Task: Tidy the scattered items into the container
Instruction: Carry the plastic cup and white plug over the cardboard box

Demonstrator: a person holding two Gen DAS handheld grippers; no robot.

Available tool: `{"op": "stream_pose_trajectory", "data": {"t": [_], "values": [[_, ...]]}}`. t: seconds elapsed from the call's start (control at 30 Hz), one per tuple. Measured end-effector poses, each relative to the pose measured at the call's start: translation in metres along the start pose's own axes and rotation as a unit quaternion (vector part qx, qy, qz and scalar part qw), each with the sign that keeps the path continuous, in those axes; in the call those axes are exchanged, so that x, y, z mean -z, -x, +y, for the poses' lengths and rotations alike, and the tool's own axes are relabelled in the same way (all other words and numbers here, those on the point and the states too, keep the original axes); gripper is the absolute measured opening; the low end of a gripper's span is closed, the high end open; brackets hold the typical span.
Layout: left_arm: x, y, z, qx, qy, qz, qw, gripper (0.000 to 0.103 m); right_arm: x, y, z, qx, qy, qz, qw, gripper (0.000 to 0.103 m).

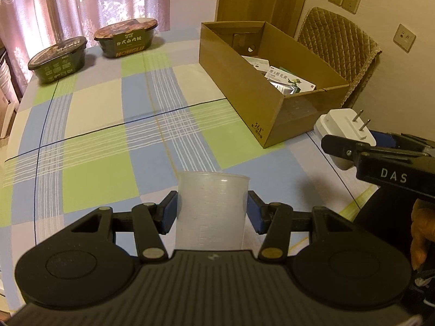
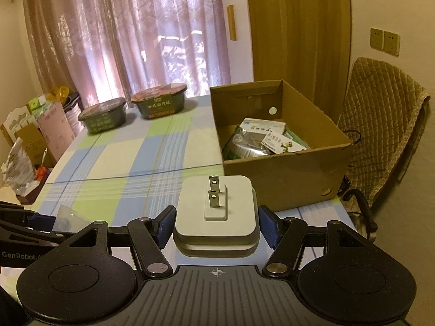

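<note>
left gripper (image 1: 212,212): jaws spread wide around a translucent measuring cup (image 1: 212,209), which stands upright between the blue pads (image 1: 170,212). the pads sit at the cup's sides; whether they press it or only flank it i cannot tell for certain, though it looks held.

right gripper (image 2: 216,222): jaws about half open, one blue pad on each side of a white plug adapter (image 2: 216,212), prongs pointing up and away from the jaws. it appears held clear of the tablecloth (image 1: 108,125).

cardboard box (image 2: 285,174): ahead and to the right of the right jaws, ahead and far right of the left jaws. open top, no lid in the way.

box contents: medicine cartons (image 2: 282,142) and a silvery foil pouch (image 2: 244,146), lying loosely across the floor. the near-end floor is hidden by the wall.

bowls: two lidded instant-food bowls (image 1: 89,46) far ahead and left of both pairs of jaws, lids on, contents unseen.

risk, cup: likely thin smooth plastic; a light hold could let it slide down, a hard one could buckle it.

risk, adapter: held by its rounded edges only; a tilt on the way over the box wall could let it twist out.

risk, collision: the two grippers are close side by side, and both loads head for the same opening, so they could knock each other or the near wall.

risk, landing: a drop from height could dent the cartons.
</note>
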State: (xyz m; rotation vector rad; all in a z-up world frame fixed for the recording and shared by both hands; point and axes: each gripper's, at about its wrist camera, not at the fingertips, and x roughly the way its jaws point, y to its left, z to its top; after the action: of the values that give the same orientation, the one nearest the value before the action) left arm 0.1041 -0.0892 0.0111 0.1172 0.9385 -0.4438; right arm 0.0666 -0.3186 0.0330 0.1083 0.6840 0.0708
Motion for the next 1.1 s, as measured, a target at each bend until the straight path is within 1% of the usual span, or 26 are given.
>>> {"op": "stream_pose_trajectory", "data": {"t": [0.4, 0.57, 0.7, 0.87, 0.93, 1.0, 1.1], "values": [[-0.002, -0.005, -0.001, 0.000, -0.001, 0.003, 1.0000, 0.048, 0.000, -0.003, -0.006, 0.003, -0.003, 0.004, 1.000, 0.067], [-0.014, -0.008, -0.008, 0.008, -0.012, 0.000, 0.9999, 0.048, -0.007, -0.005, -0.013, 0.004, -0.004, -0.002, 1.000, 0.067], [-0.038, -0.013, -0.021, 0.019, -0.026, -0.014, 0.9994, 0.048, -0.024, -0.008, -0.026, 0.012, -0.002, -0.019, 1.000, 0.067], [-0.083, -0.024, -0.042, 0.044, -0.038, -0.031, 0.9978, 0.048, -0.050, -0.016, -0.048, 0.022, 0.003, -0.037, 0.999, 0.067], [-0.101, -0.030, -0.049, 0.055, -0.033, -0.037, 0.9972, 0.048, -0.060, -0.021, -0.058, 0.025, 0.007, -0.042, 0.999, 0.067], [-0.118, -0.039, -0.054, 0.069, -0.018, -0.038, 0.9968, 0.048, -0.069, -0.028, -0.067, 0.026, 0.014, -0.046, 0.998, 0.067], [-0.142, -0.051, -0.061, 0.079, 0.002, -0.039, 0.9961, 0.048, -0.082, -0.039, -0.081, 0.028, 0.024, -0.047, 0.998, 0.067]]}}
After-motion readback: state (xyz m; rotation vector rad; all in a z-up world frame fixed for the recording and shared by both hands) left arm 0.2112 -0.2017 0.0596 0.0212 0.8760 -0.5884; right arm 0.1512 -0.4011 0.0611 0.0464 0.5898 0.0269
